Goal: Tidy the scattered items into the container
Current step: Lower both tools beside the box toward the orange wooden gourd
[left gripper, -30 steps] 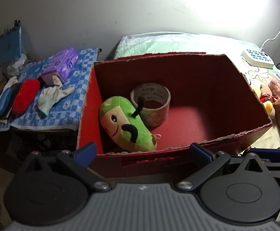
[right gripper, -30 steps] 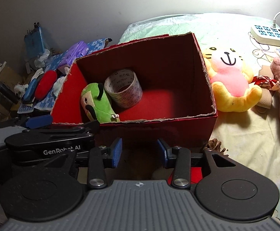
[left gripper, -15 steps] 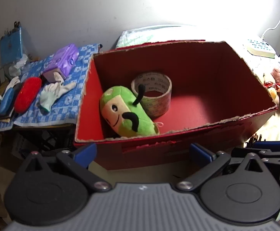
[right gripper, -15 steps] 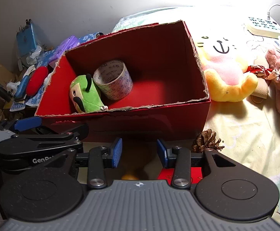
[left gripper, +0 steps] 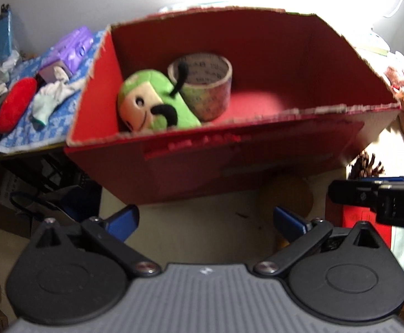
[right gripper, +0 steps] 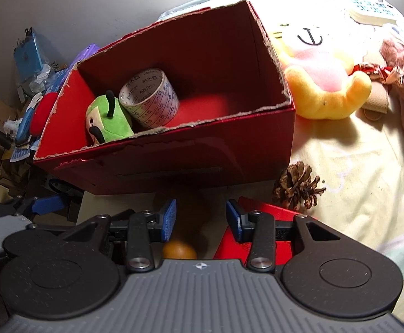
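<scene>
Nearest, the right gripper (right gripper: 201, 220) hangs half open and empty over an orange ball (right gripper: 179, 250). The left gripper (left gripper: 206, 220) gapes wide, also empty. Just beyond, right, lies a pine cone (right gripper: 298, 186): light, stiff, brittle, so best pinched gently across its body. Farther, the red cardboard box (right gripper: 202, 163) already holds a green plush (right gripper: 109, 122) and a tape roll (right gripper: 150, 98).

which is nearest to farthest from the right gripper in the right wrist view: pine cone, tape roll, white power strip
From the right gripper:
1. Pine cone, just ahead on the bedding, to the right of the jaws.
2. Tape roll, inside the red box, ahead and left.
3. White power strip, far back at the top right.
</scene>
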`<state>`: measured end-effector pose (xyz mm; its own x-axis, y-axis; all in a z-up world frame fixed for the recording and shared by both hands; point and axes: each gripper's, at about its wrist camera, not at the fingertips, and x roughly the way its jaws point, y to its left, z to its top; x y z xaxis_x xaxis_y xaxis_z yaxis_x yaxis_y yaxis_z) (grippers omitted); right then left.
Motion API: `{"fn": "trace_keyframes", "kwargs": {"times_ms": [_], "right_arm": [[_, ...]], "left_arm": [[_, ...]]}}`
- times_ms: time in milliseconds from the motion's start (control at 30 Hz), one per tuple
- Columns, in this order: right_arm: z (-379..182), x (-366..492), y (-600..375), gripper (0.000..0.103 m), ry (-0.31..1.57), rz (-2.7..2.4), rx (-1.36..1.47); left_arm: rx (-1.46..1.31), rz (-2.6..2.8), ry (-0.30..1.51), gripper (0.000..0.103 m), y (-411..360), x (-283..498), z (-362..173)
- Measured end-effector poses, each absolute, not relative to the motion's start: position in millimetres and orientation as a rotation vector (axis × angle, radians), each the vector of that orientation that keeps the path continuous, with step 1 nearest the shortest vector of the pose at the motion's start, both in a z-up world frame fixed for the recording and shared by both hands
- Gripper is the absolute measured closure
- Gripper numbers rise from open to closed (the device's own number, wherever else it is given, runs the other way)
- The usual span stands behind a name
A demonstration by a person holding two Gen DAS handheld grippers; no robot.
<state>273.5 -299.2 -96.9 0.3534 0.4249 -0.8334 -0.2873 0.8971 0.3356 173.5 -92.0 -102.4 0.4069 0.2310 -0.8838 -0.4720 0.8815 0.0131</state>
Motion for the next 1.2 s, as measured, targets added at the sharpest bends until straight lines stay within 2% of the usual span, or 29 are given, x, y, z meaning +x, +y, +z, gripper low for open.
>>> {"fn": "trace_keyframes", "kwargs": {"times_ms": [500, 967, 1200], "right_arm": [[-105.7, 258.9, -296.9, 0.057, 1.076, 0.511, 0.123], [-120.0, 262.5, -272.5, 0.064, 1.081, 0.563, 0.094], [-120.8, 264.9, -267.2, 0.057, 1.085, 0.563, 0.08]], "left_arm": [[-0.288, 0.407, 1.145, 0.001, -105.2, 170.4, -134.7], [-0.3, 0.445, 1.152, 0.001, -103.2, 174.2, -146.9], [-0.324, 0.434, 1.17, 0.001, -100.6, 177.2, -154.0]]}}
